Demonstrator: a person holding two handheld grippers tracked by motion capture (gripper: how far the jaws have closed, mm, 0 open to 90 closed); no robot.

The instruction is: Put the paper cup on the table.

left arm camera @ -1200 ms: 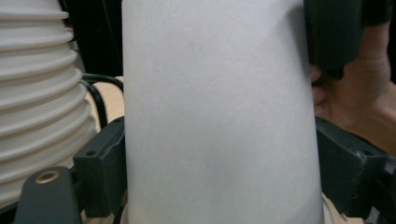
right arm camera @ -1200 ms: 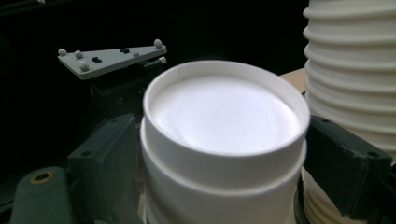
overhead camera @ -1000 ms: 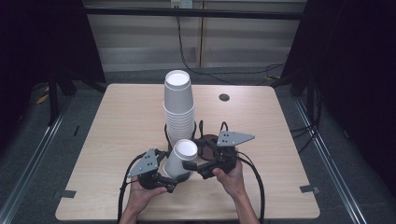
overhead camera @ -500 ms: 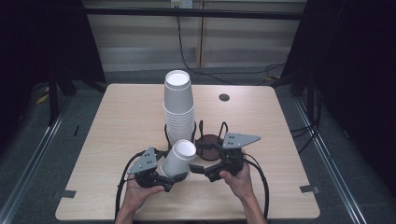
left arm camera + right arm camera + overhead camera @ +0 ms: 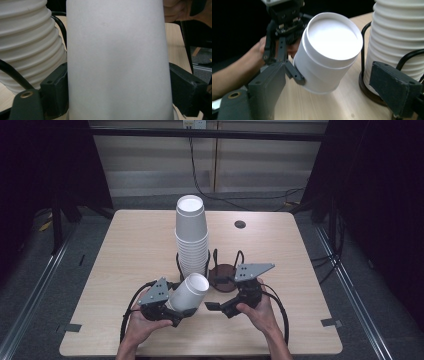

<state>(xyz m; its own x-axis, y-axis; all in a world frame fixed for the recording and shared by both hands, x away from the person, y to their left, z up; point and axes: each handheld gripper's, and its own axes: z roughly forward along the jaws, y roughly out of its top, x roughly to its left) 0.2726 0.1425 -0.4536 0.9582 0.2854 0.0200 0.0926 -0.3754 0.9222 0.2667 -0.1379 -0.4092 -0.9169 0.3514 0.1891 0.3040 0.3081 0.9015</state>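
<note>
Since the earlier frames my right gripper [image 5: 216, 306] has pulled back from the white cup [image 5: 190, 292]; its jaws now stand apart with nothing between them, just beside the cup's closed end. I still have the left gripper [image 5: 176, 316] clamped on that cup, one jaw on each side of its wall, as the left gripper view confirms [image 5: 117, 62].

Count, largest first:
- One wooden table [image 5: 130, 250].
- One tall stack of white cups [image 5: 191, 237], upside down, behind the held cup. I cannot count the cups reliably: the ribbed rims crowd together at the lower part.
- One held cup, tilted, closed end up and toward the right gripper, lifted off the table near its front edge, just in front of the stack.
- Two black wire holders: one around the foot of the stack [image 5: 178, 262], one standing empty to its right [image 5: 223, 270] with a dark round base.
- One small dark round spot [image 5: 240, 224] on the far right of the table; too small to identify.

Hidden or cut off: the cup's open mouth lies out of sight by the left gripper. In the right gripper view the stack [image 5: 398, 37] is cropped at the top and right. The left gripper's jaws are partly covered by the cup.
</note>
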